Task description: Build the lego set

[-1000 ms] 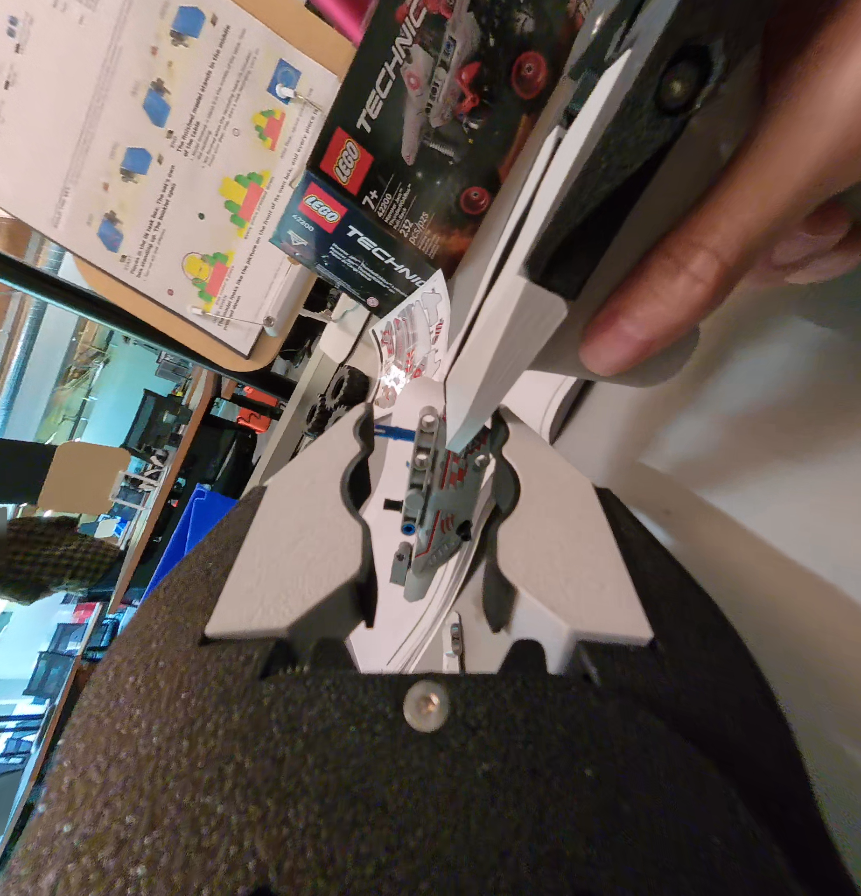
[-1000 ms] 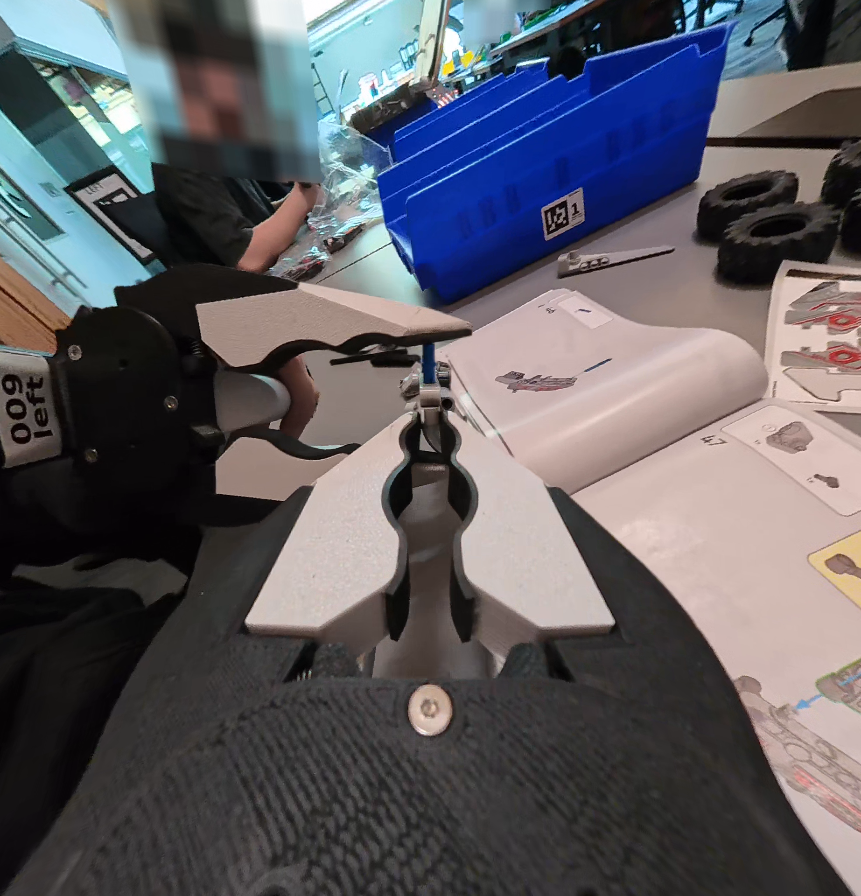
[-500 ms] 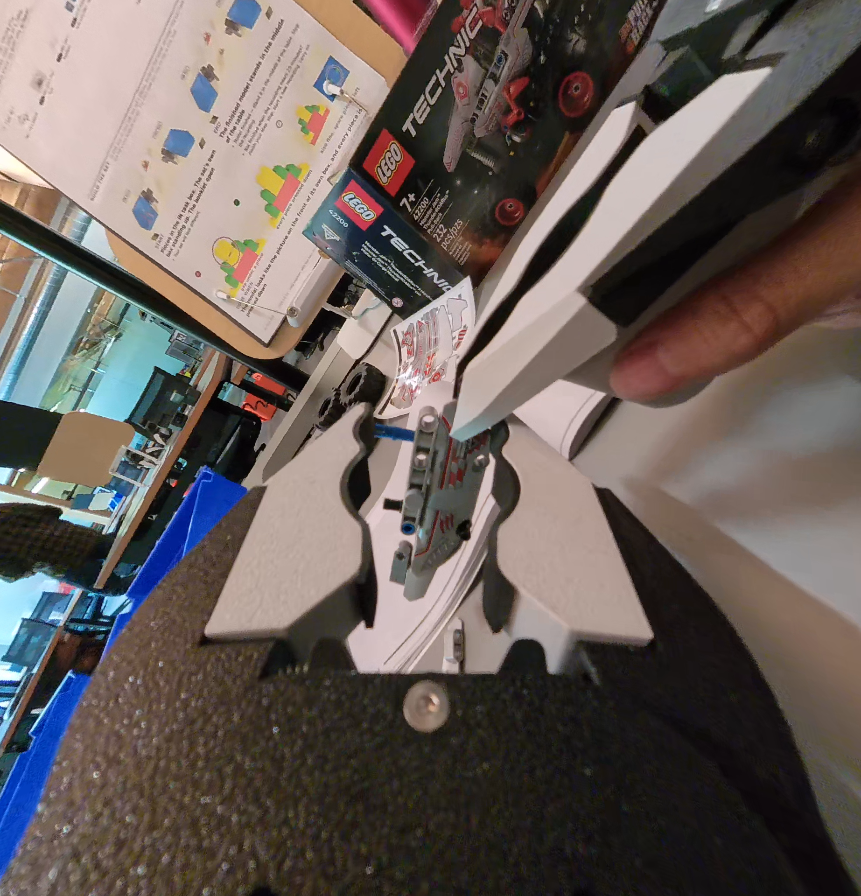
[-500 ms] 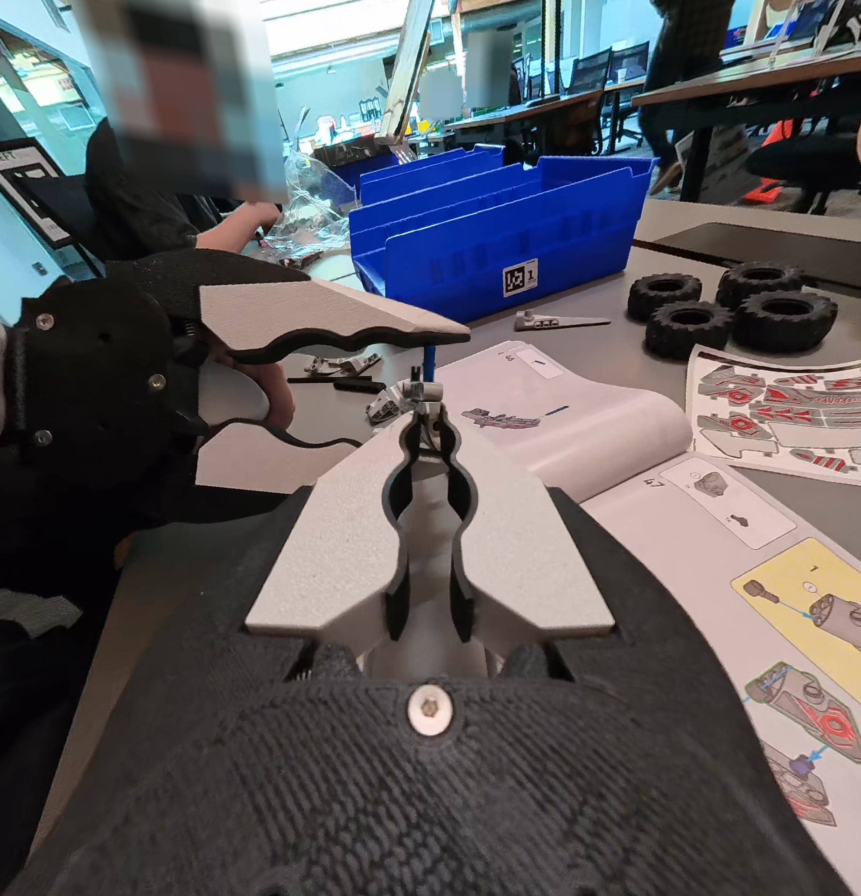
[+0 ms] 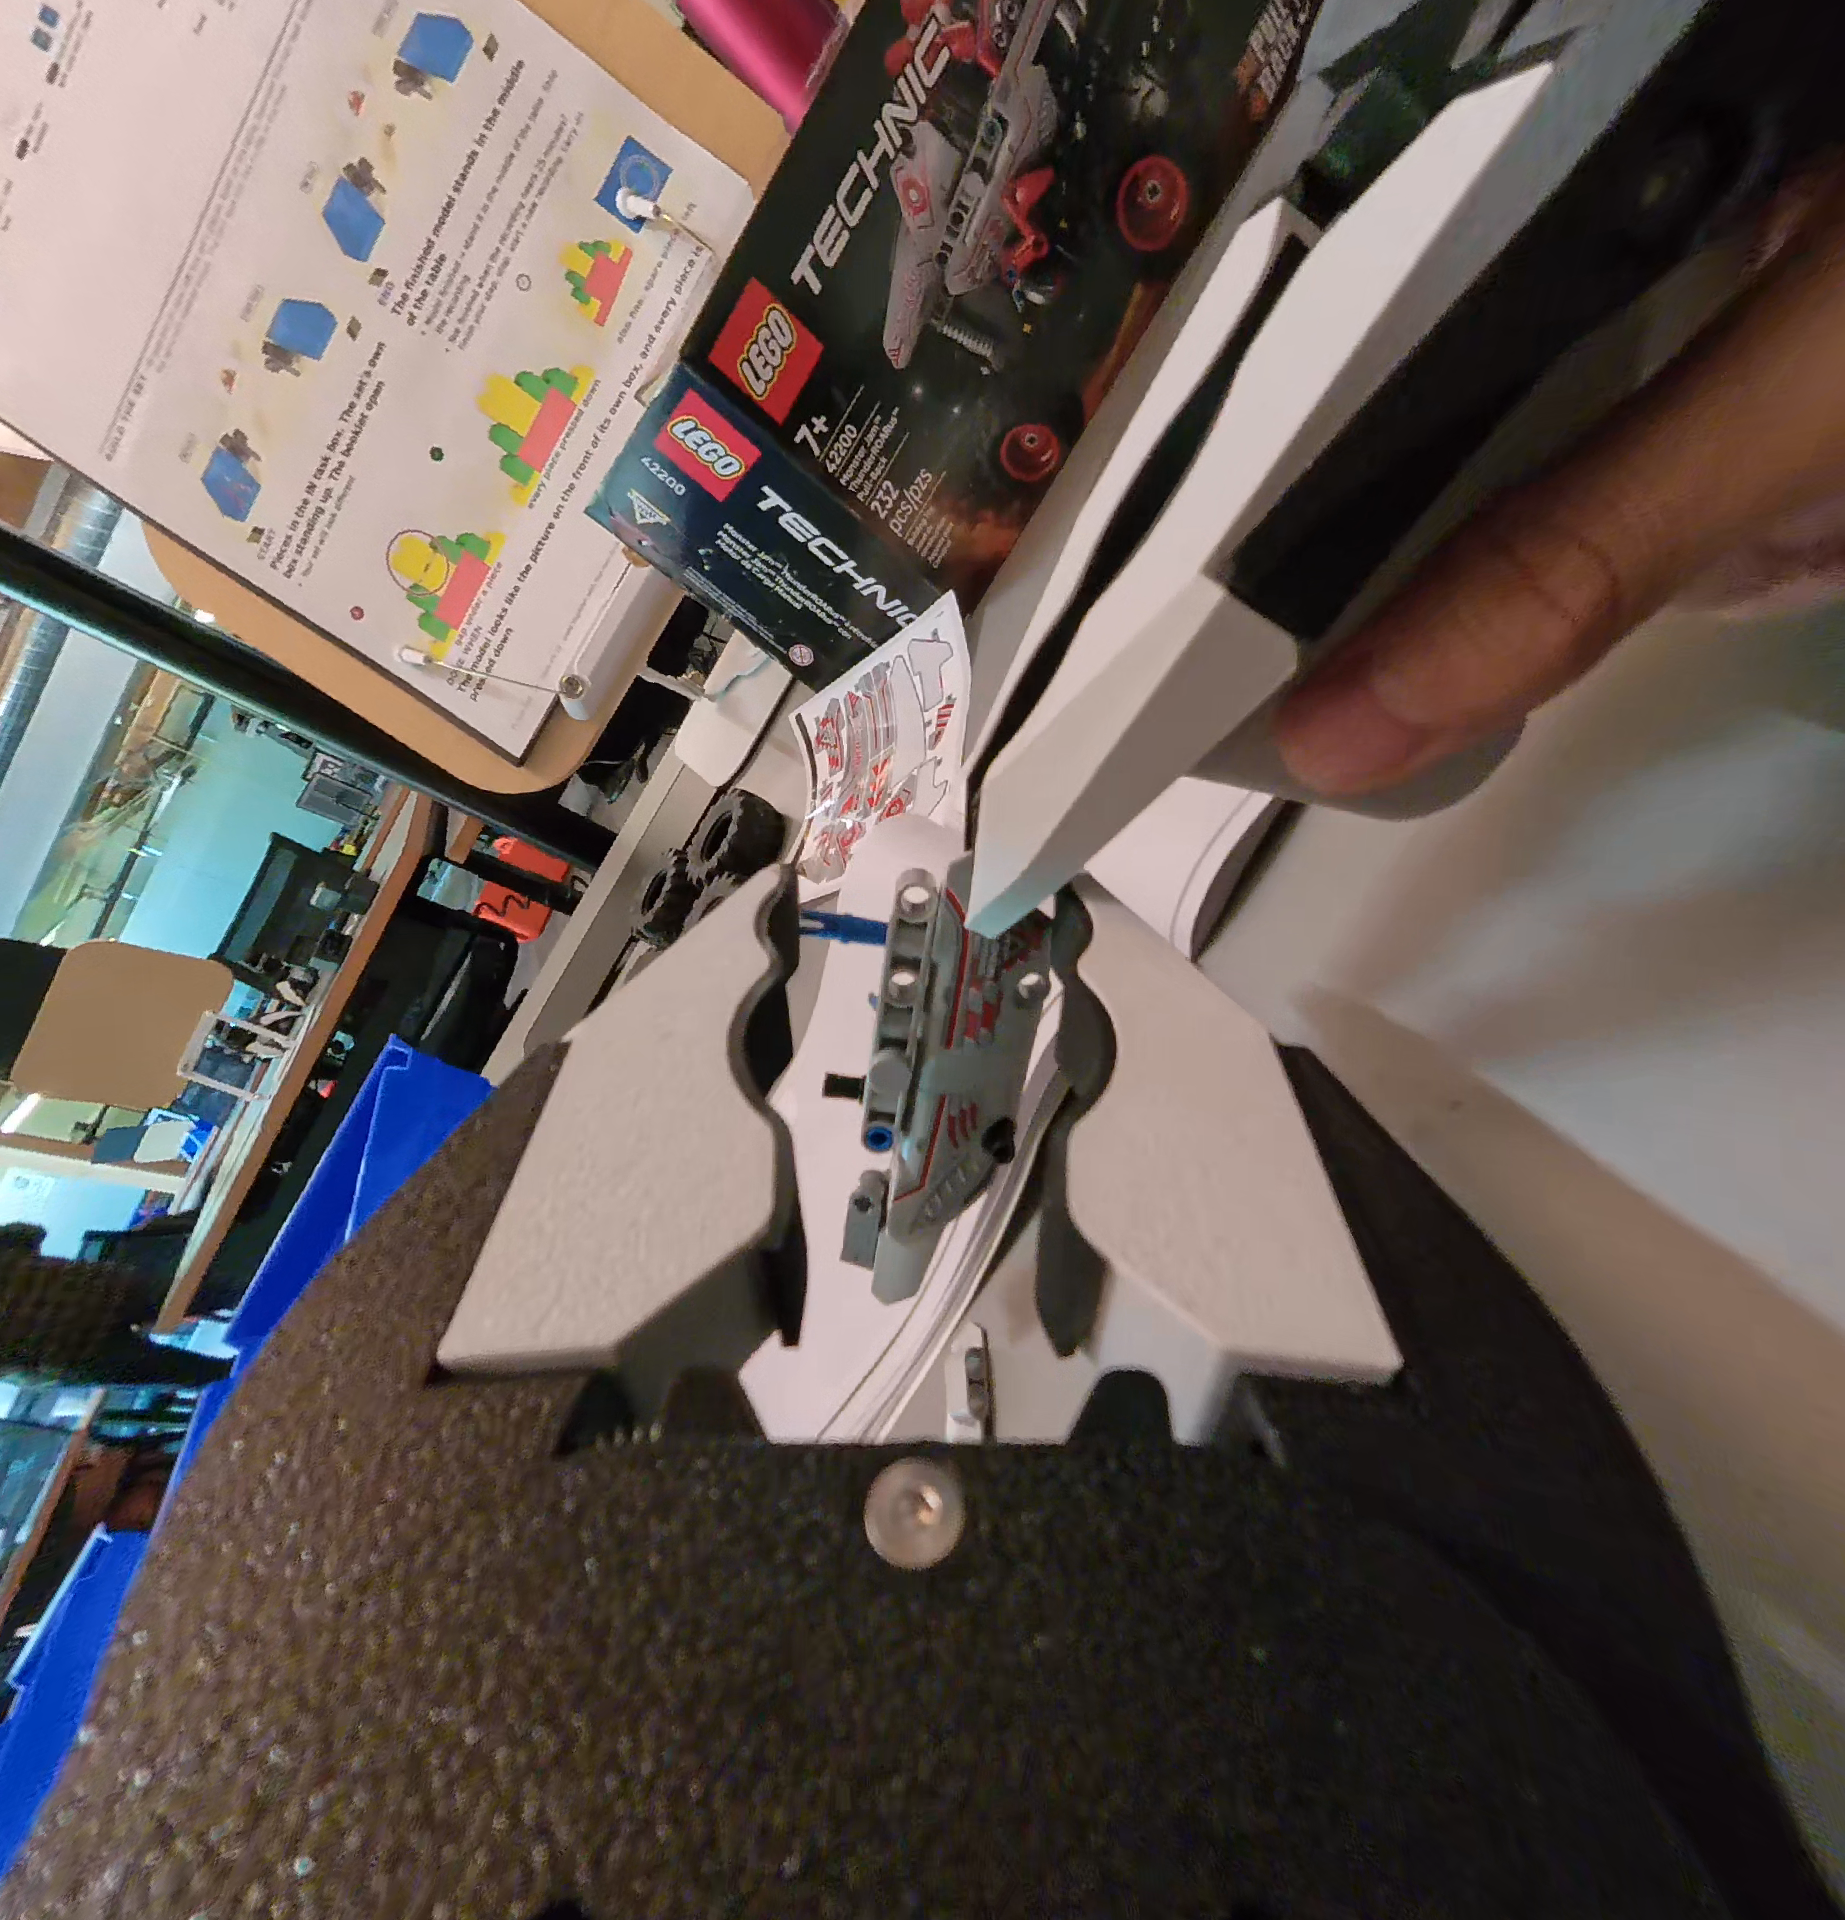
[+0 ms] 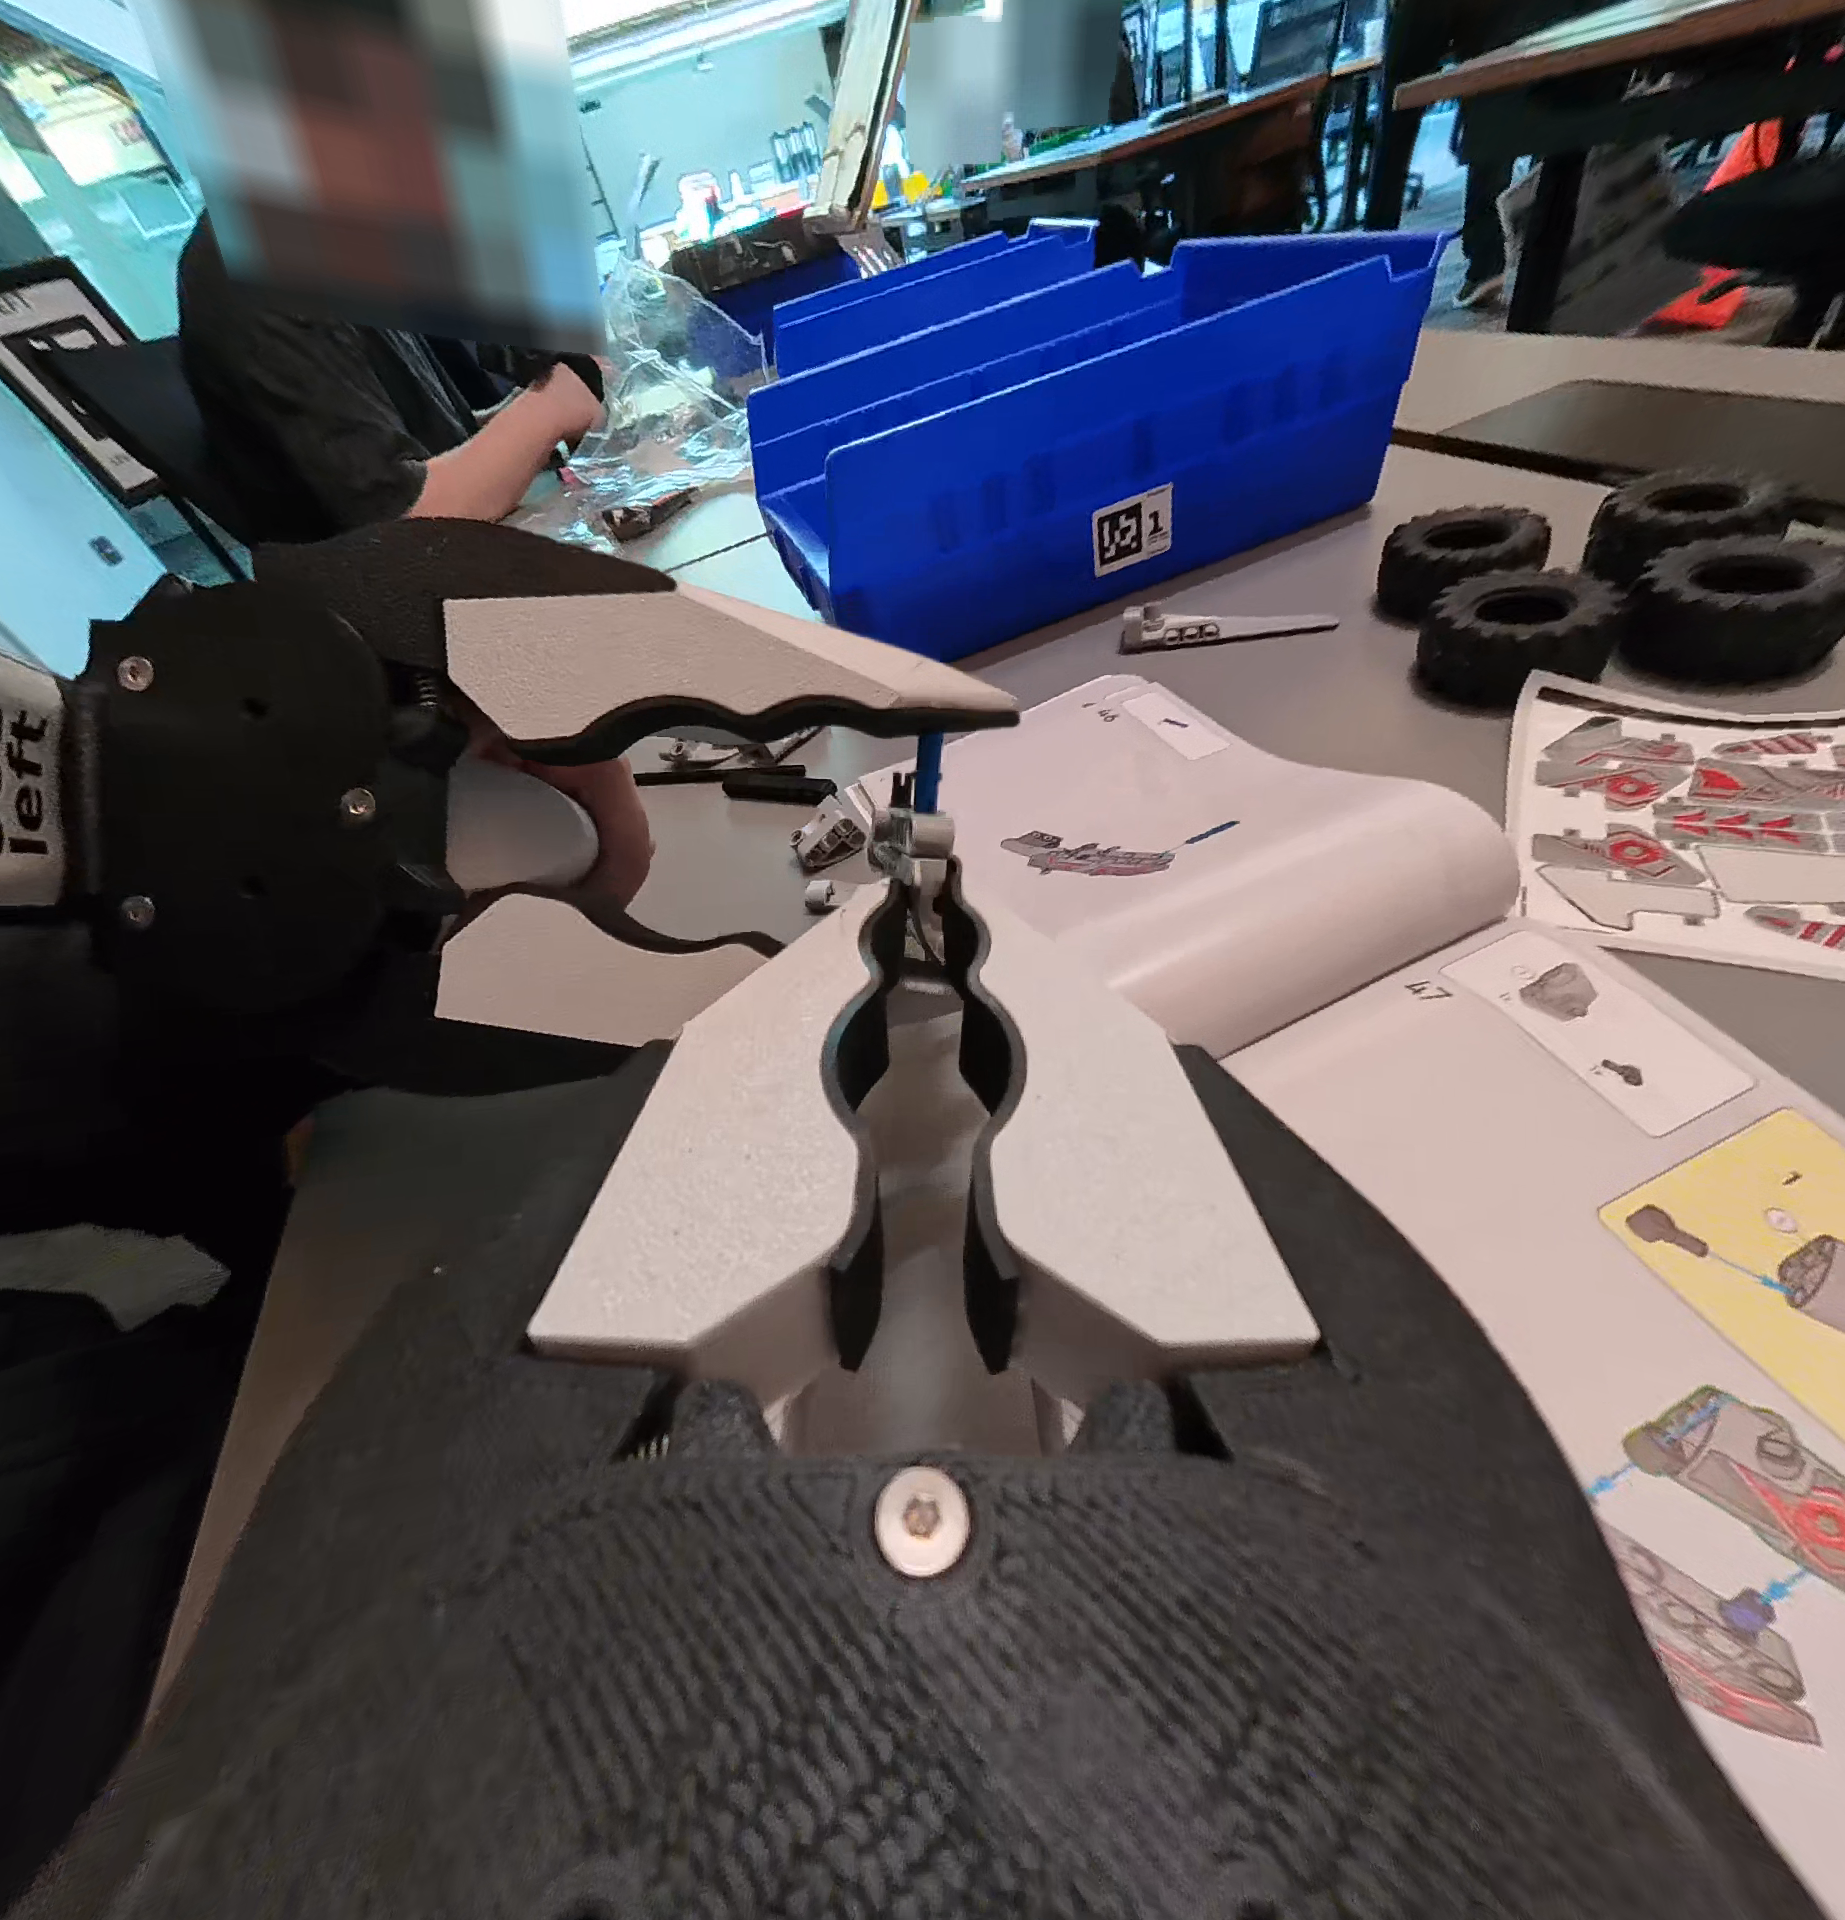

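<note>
With the right gripper (image 6: pixel 923 914) clamping the grey panel assembly (image 5: pixel 949 1081), the spread left gripper (image 5: pixel 923 987) should press the blue axle (image 6: pixel 928 774) squarely inward.

Booklet (image 6: pixel 1261 935) open on table (image 6: pixel 1261 582); sticker sheet (image 6: pixel 1707 821) right of it; tyres (image 6: pixel 1614 582) behind sheet; bin (image 6: pixel 1084 436) behind booklet.

Bright, even indoor light, soft shadows, wide-angle bending at every edge, motion blur smearing the hand (image 5: pixel 1583 582) at right, and the near black housing soft in both views.
</note>
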Action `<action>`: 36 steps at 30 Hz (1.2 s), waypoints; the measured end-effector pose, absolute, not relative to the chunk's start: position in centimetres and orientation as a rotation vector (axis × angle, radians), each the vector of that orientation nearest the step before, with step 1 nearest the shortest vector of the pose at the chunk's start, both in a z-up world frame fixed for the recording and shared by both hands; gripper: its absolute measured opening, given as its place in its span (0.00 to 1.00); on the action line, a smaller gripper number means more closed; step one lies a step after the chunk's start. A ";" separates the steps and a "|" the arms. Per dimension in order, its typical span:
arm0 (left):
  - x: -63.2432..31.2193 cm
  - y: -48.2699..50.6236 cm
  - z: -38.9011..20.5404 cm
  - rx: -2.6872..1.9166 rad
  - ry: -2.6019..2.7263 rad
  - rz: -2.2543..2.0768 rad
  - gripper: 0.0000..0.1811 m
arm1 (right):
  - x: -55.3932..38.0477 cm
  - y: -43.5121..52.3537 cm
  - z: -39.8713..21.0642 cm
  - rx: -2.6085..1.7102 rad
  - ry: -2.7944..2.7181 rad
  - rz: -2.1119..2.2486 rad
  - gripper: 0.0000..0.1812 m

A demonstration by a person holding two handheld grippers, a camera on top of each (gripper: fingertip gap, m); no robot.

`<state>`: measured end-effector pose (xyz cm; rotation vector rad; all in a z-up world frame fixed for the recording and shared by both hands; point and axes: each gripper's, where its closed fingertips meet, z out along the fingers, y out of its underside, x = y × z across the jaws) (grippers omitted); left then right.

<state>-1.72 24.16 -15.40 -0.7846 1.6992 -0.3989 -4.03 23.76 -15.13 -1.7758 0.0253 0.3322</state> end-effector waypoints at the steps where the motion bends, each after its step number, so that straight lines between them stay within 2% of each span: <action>1: -1.7 24.2 -15.5 -0.773 1.707 -0.389 0.26 | -4.0 23.8 -15.2 -1.779 0.028 0.333 0.03; 21: -2.1 24.5 -17.0 -0.750 1.794 -0.384 0.26 | -4.3 23.9 -16.1 -1.846 0.049 0.311 0.03; 31: -2.3 24.6 -17.3 -0.867 1.778 -0.559 0.26 | -4.8 24.0 -16.3 -1.861 0.022 0.314 0.03; 33: -2.2 24.9 -17.8 -0.891 1.795 -0.532 0.33 | -5.1 24.0 -16.3 -1.863 0.002 0.315 0.03; 36: -2.1 24.7 -17.5 -0.863 1.775 -0.531 0.26 | -5.2 24.1 -16.3 -1.861 -0.001 0.307 0.03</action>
